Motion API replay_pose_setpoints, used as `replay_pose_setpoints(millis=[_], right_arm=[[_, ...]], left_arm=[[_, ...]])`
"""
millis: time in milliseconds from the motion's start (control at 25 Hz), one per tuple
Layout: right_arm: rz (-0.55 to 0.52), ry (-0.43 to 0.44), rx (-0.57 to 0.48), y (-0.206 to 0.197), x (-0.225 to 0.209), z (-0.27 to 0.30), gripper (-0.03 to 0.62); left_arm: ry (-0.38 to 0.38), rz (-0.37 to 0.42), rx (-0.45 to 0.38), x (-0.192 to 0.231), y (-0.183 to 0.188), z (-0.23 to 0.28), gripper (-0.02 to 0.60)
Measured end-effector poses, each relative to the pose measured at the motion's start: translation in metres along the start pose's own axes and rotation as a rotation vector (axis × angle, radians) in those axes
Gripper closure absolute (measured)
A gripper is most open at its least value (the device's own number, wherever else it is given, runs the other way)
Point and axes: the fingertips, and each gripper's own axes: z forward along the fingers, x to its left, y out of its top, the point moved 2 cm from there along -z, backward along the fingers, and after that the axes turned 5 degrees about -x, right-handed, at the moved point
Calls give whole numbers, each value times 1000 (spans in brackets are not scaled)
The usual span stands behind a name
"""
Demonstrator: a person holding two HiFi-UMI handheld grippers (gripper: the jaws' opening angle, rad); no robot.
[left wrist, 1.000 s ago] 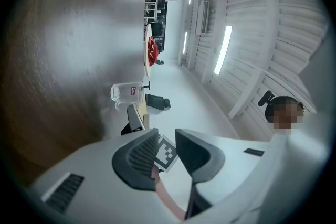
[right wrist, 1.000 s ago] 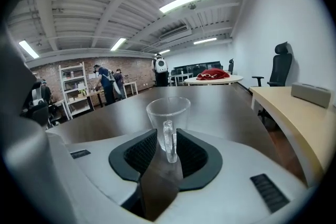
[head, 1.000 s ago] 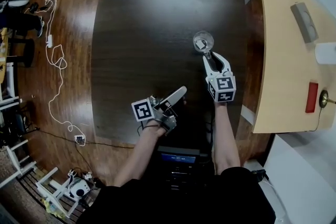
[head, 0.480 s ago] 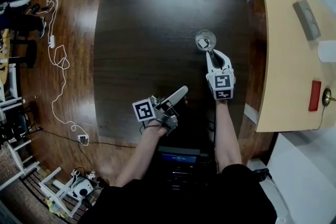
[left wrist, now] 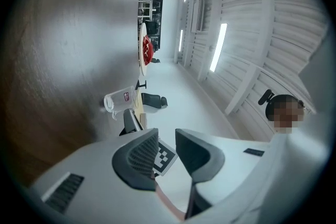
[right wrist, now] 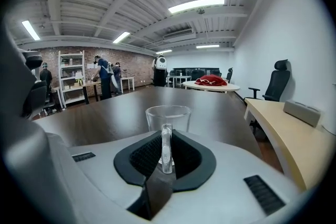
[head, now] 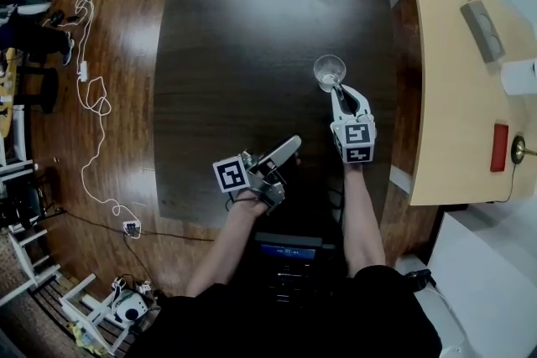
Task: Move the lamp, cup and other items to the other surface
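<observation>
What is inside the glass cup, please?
The cup looks empty; the table shows through it. Its bottom is hidden behind the right gripper, whose jaws have just been closing on the handle.

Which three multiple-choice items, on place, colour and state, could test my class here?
1. The glass cup is over: A the floor; B the dark table; C a chair.
2. The flat item on the pale desk is: A red; B green; C blue.
3. The left gripper is: A shut on the cup; B shut on a cable; C open, empty.
Key: B, dark tabletop surrounds it, its handle between the fingers of the right gripper, which have just been closing; A, plainly red; C, its fingers stand apart, nothing between.
</observation>
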Motion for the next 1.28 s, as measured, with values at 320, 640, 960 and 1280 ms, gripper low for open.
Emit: replay_pose_setpoints(millis=[320,640,960,1280], right_arm=[[312,21,-43,19,36,-52,522],[414,-15,-94,45,77,-112,522],[480,-83,-171,65,110,-176,523],[574,-110,-254,80,134,-231,523]], left_arm=[[-49,24,40,-35,-7,-31,466],[-118,32,92,-71,-19,-67,466],[-183,24,160,-98,-37,-101,466],[-225,7,213,-119,-62,-120,466]])
